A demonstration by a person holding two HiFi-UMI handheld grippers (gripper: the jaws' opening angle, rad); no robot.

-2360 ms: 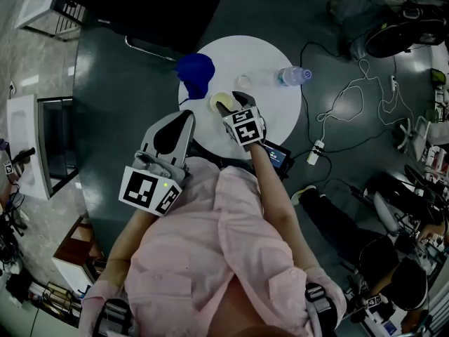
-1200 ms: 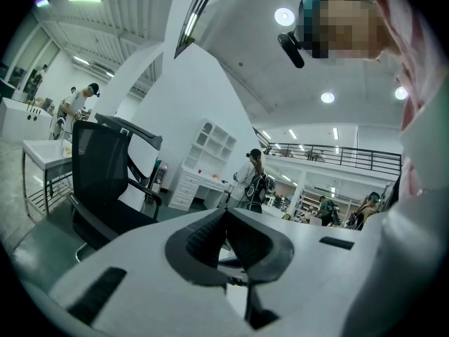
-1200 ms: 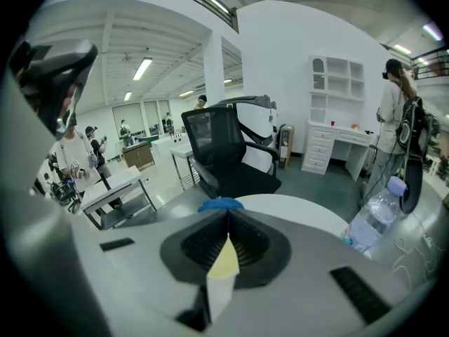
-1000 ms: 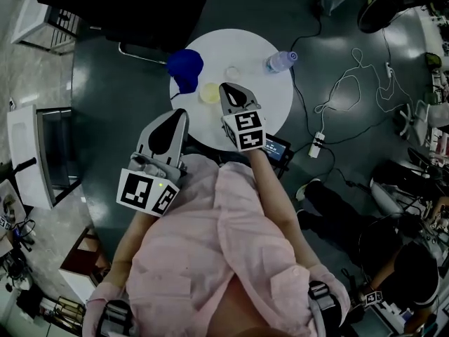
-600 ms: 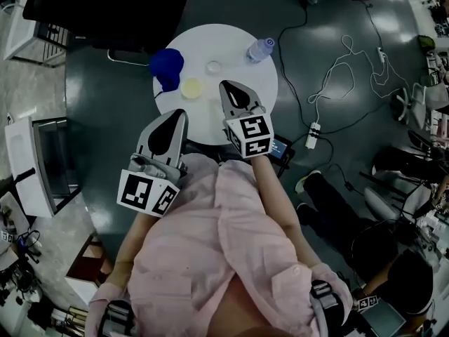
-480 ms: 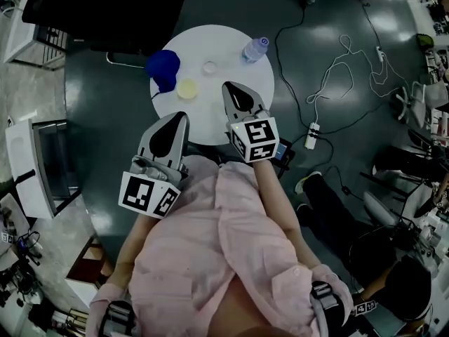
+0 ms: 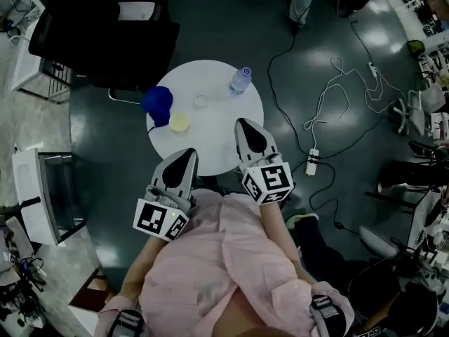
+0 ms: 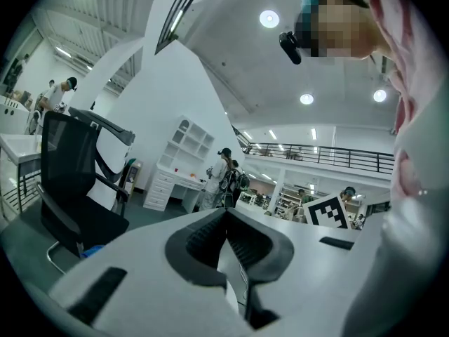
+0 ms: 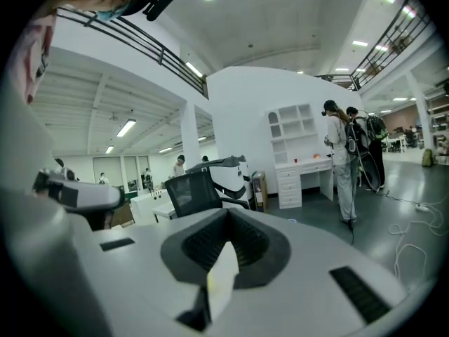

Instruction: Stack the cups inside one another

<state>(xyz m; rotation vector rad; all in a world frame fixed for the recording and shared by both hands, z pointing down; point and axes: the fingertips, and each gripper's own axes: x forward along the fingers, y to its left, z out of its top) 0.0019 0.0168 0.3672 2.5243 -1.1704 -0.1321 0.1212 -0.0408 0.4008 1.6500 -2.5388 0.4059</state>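
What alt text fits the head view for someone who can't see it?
Seen from above, a person in a pink shirt holds the left tool and right tool, both shut and empty, over the near edge of a white table bearing a yellow cup, clear cup, bottle and blue object.

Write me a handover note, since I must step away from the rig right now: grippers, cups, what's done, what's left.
Left gripper: shut, empty, held at the near edge of the round white table.
Right gripper: shut, empty, beside it.
Cups: yellow cup and clear cup stand apart on the table, between a blue cloth-like item and a water bottle.
Done: no nesting visible.
Left: pick up one cup and set it inside the other.
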